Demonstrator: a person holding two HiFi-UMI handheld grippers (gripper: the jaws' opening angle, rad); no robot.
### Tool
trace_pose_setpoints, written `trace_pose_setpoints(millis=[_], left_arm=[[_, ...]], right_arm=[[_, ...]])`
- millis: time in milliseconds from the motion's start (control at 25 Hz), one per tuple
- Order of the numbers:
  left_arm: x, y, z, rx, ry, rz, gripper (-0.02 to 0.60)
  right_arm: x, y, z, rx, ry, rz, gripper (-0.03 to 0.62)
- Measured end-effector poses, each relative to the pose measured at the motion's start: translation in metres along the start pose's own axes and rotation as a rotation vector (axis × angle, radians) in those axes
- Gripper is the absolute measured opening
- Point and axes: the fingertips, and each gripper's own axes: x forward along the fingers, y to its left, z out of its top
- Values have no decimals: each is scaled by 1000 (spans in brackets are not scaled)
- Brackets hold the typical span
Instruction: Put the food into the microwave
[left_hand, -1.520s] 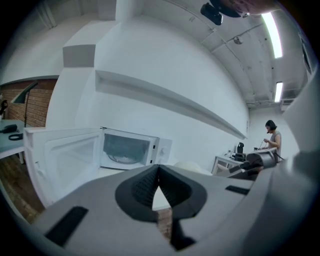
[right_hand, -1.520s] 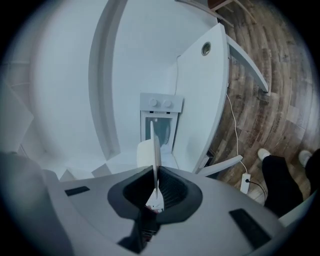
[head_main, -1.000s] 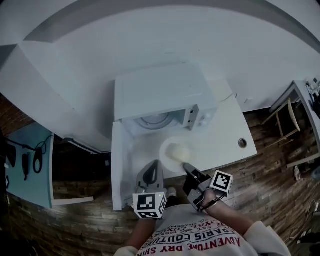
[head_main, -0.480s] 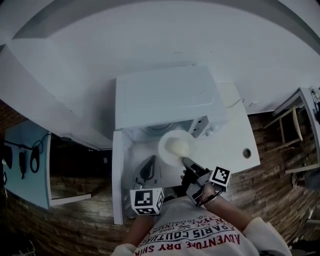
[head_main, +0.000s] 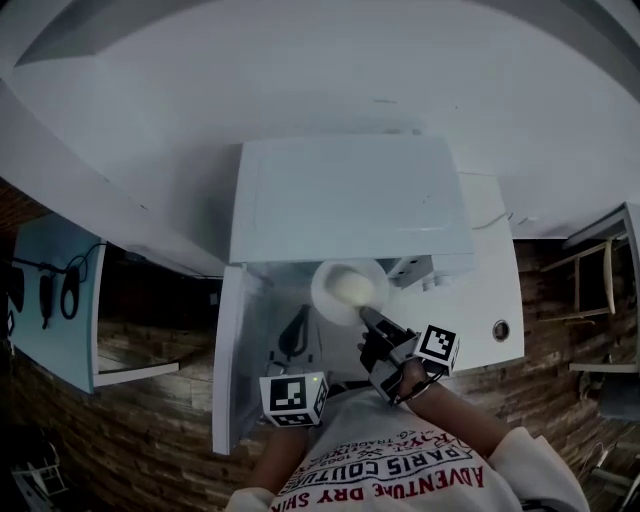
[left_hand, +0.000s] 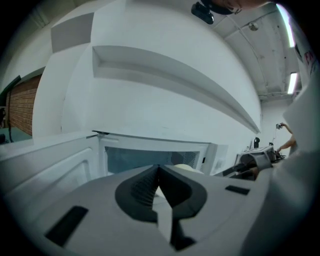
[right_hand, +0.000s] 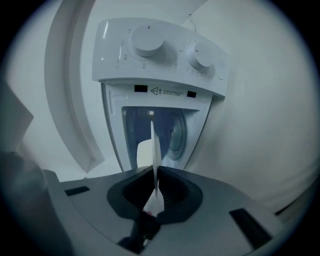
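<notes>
A white plate (head_main: 333, 276) with a pale round piece of food (head_main: 353, 290) hangs at the mouth of the white microwave (head_main: 345, 195). The microwave's door (head_main: 235, 350) stands swung open to the left. My right gripper (head_main: 365, 316) is shut on the plate's near rim. In the right gripper view the plate (right_hand: 152, 145) shows edge-on between the pads, with the food (right_hand: 143, 153) to its left and the cavity (right_hand: 172, 131) behind. My left gripper (head_main: 298, 322) is shut on nothing, low before the opening beside the plate. In the left gripper view, its tips (left_hand: 159, 169) point at the cavity (left_hand: 135, 159).
The microwave's two knobs (right_hand: 148, 40) sit on its panel right of the opening. A white counter (head_main: 480, 290) with a round cable hole (head_main: 500, 329) extends to the right. A white wall shelf (left_hand: 175, 80) runs above. A chair (head_main: 590, 285) stands far right on the wooden floor.
Both grippers have moved forward toward the microwave. The plate with the food has gone from over the counter to the opening's mouth.
</notes>
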Motion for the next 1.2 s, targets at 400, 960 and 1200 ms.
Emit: trace_pose_setpoints(millis=[400,960,1200], left_arm=[[18,23,-31,-33,51,87,4],[42,32,-26,-36,51,87,3],[40,35,-31,-74,66,77,3]], right_arm=[[47,-27,49,5,-56,33,29],[106,-40,70,-8,-133,26,29],[116,-48,70,-52,-154,-10,29]])
